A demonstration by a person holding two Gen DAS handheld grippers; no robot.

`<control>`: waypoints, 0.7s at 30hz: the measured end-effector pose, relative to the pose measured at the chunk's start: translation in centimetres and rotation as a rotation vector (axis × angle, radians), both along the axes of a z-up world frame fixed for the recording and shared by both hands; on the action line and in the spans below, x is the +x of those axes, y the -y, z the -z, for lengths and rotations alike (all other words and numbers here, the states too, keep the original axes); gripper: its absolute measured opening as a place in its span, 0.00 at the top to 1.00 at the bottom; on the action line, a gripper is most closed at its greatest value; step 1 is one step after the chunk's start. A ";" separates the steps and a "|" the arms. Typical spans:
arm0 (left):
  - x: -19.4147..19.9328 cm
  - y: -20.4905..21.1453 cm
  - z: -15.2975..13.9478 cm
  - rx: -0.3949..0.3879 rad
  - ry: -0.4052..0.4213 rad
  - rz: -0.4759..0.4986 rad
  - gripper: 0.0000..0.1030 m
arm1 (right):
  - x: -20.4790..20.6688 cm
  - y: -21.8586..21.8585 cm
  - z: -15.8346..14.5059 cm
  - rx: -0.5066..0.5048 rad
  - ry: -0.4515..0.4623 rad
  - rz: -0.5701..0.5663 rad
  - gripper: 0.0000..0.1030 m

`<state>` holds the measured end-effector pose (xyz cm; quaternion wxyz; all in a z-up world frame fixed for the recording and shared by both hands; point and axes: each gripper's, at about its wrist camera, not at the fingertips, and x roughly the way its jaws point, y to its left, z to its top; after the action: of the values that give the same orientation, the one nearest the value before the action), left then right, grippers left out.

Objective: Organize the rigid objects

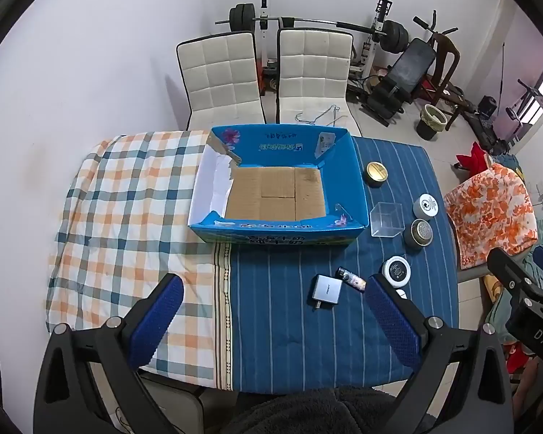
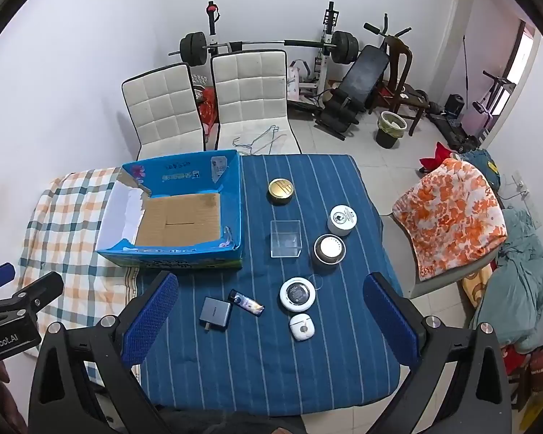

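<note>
An open blue cardboard box (image 1: 347,184) (image 2: 231,195) stands empty on the table. To its right on the blue striped cloth lie a gold-lidded tin (image 2: 281,190), a clear plastic cube (image 2: 285,238), a white round jar (image 2: 342,218), a dark round jar (image 2: 328,249), a white disc (image 2: 297,293), a white earbud case (image 2: 301,327), a lighter (image 2: 246,302) and a grey charger (image 2: 215,314). My left gripper (image 1: 271,311) is open and empty above the table's near edge. My right gripper (image 2: 271,311) is open and empty above the small items.
A checked cloth (image 1: 126,209) covers the table's left half. Two white chairs (image 1: 264,72) stand behind the table. A chair draped in an orange floral cloth (image 2: 452,213) stands at the right. Gym equipment (image 2: 344,72) lines the back wall.
</note>
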<state>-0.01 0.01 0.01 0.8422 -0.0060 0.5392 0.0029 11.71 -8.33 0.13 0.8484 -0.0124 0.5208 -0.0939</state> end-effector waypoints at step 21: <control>0.1 0.2 0.1 0.000 0.007 0.001 0.00 | -0.3 -1.2 -0.6 -0.006 0.001 -0.011 0.00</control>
<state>0.10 -0.17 -0.11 0.8439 -0.0059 0.5364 0.0024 11.40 -7.17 0.78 0.8492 -0.0178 0.5199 -0.0909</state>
